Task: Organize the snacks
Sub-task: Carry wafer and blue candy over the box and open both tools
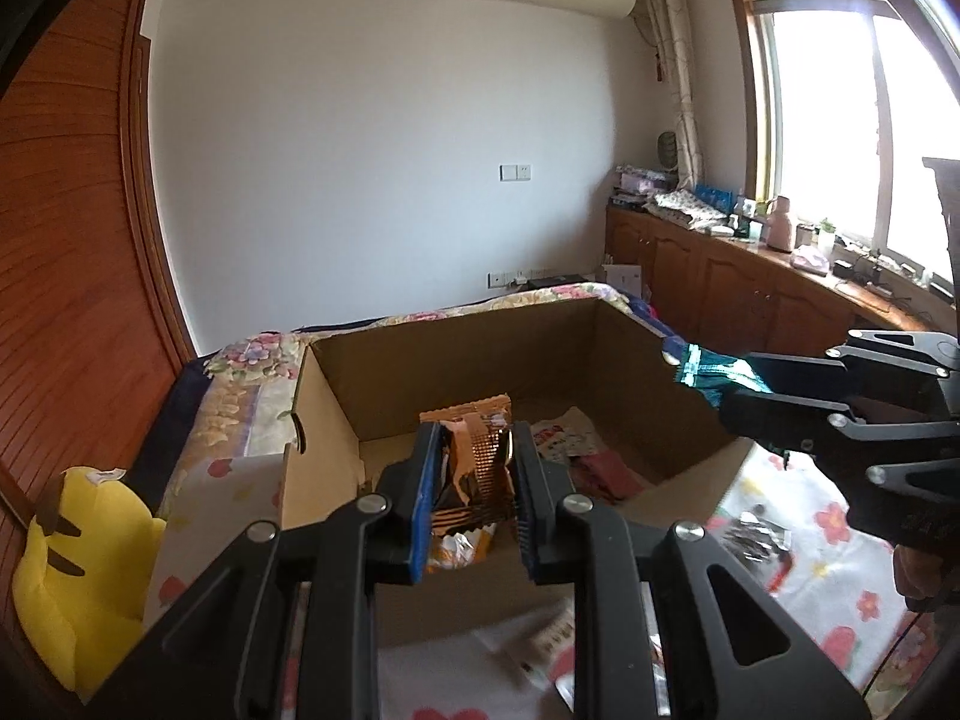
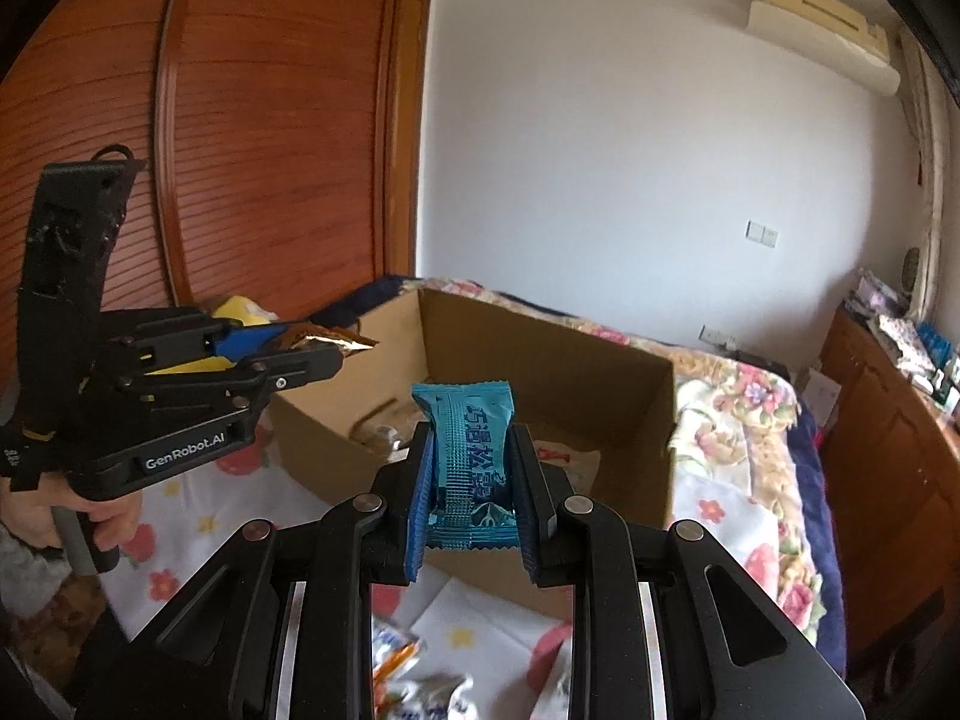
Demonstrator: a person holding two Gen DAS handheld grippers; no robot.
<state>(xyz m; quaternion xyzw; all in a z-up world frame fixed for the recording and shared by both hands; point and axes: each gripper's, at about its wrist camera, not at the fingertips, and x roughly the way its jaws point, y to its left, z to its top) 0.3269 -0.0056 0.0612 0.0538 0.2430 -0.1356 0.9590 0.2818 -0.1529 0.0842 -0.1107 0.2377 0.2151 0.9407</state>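
An open cardboard box (image 1: 336,450) stands on a flowered bedspread, with a few snack packets (image 1: 570,438) on its floor. My left gripper (image 1: 471,444) is shut on an orange-brown snack packet (image 1: 474,468), held over the box's near wall. My right gripper (image 2: 471,456) is shut on a teal snack packet (image 2: 468,450), above the near rim of the same box (image 2: 540,348). In the left wrist view the right gripper (image 1: 678,369) reaches in from the right with the teal packet (image 1: 714,372). The right wrist view shows the left gripper (image 2: 345,348) at the left, a hand on its handle.
Loose snack packets (image 2: 408,678) lie on the bedspread (image 1: 840,570) in front of the box, a silver one (image 1: 750,537) to its right. A yellow plush toy (image 1: 72,564) sits at the left. Wooden wardrobe doors (image 2: 270,120) stand behind; a cabinet counter (image 1: 750,282) runs under the window.
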